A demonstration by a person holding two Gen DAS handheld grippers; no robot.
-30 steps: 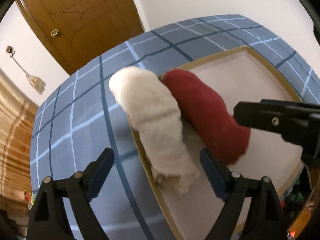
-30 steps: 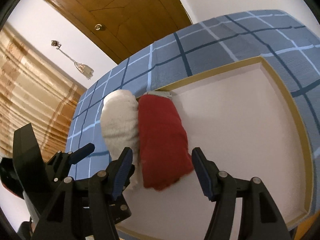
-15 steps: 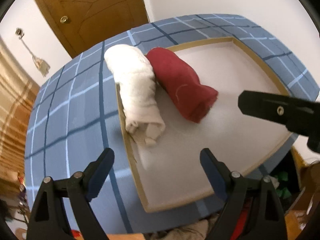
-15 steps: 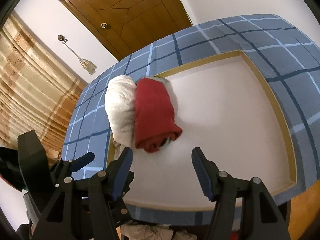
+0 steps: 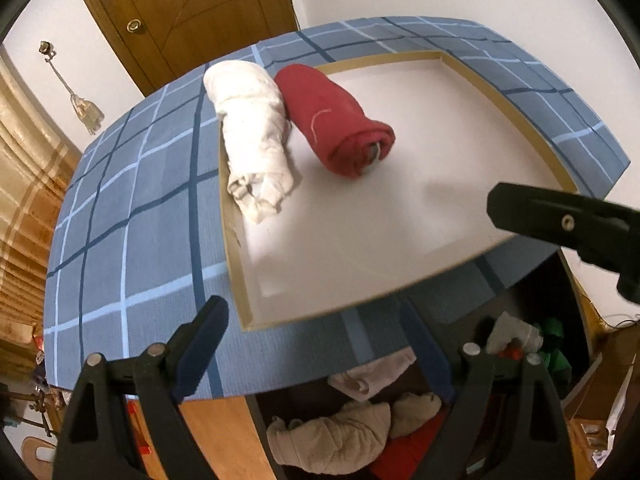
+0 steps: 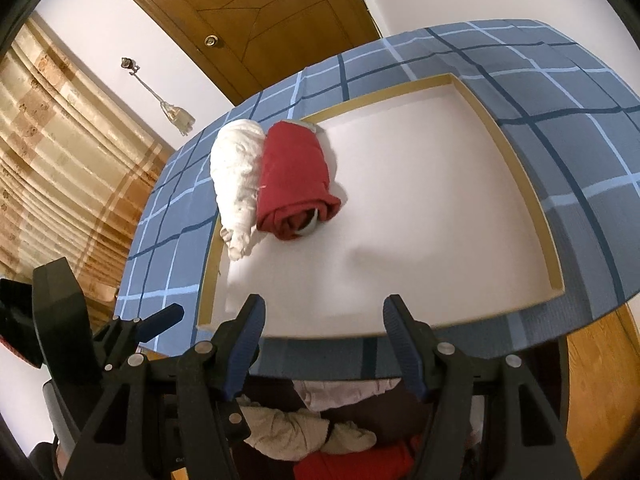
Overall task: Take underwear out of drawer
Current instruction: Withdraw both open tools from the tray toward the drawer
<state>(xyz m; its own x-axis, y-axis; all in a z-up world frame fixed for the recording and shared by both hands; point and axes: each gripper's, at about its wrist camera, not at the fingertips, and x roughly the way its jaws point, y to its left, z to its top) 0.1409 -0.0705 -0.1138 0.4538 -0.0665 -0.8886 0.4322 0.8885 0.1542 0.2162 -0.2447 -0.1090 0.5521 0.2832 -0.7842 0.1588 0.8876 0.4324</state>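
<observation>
Two tools, left (image 5: 316, 344) and right (image 6: 322, 344), both released; no readable writing.

I note two rolled garments (image 5: 288, 128) side by side, touching, at the tray's (image 5: 532, 120) far left corner; tray on the cloth-covered tabletop (image 5: 132, 220); open drawer (image 5: 384, 432) of bundled garments below its near edge; door (image 6: 256, 12) behind

Red roll (image 5: 332, 120) and white roll (image 5: 252, 128) were soft cloth; tray (image 5: 400, 216) smooth matt white; door (image 5: 192, 8), upper left, glossy wood.
</observation>
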